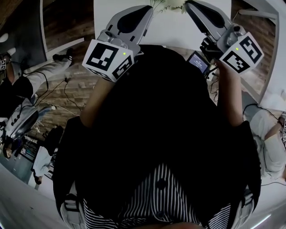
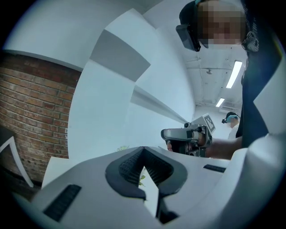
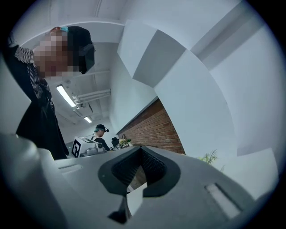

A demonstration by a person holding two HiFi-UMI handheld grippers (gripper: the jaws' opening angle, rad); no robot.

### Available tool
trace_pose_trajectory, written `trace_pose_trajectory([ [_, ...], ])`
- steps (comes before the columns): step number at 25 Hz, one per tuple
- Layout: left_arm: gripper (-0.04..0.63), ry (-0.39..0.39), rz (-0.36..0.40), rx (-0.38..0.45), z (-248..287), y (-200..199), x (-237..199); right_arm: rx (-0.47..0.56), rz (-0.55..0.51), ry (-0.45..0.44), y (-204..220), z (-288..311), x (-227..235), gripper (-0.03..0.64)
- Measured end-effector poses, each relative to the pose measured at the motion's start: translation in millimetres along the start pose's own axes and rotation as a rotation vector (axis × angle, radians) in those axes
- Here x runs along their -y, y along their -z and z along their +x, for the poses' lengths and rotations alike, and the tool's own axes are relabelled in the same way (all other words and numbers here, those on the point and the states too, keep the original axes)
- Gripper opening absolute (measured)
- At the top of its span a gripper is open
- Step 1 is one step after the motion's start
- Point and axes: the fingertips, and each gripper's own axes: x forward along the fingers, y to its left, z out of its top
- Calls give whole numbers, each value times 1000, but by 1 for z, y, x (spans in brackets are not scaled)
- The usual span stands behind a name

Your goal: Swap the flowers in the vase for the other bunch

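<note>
Step in hand, as a judgement: the approach only, with nothing of the swap showing as begun. You are holding both tools raised in front of your chest, nosing toward the white table (image 1: 178, 31) at the top of the head view. The left gripper (image 1: 149, 9) is clenched, its ribbed pads meeting at the tips with nothing between them. The right gripper (image 1: 190, 5) is likewise clenched and empty. The two are sitting side by side, well apart, each pointing close to level. The flowers (image 1: 169, 5) are showing only as a few pale green sprigs at the far edge of the table, beyond the two noses and between them. The same greenery is peeping past the jaws in the left gripper view and off to the right in the right gripper view. No view is showing the vase or the second bunch, so I cannot tell which bunch these sprigs belong to. Next move, as a judgement: you are needing to bring the vase into sight, spread one pair of jaws before reaching the stems, close on them near the vase mouth, and lift straight up. The other tool is looking best used to steady the vase, since stems dragging on the rim could tip it.
</note>
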Motion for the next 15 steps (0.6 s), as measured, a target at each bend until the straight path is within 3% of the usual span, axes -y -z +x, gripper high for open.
trace_pose_trajectory([
  [10, 5, 147, 2, 13, 22, -28, -10, 54, 2, 139, -21, 1, 7, 3],
  [15, 5, 214, -48, 2, 25, -22, -6, 69, 1, 169, -22, -1, 5, 3],
])
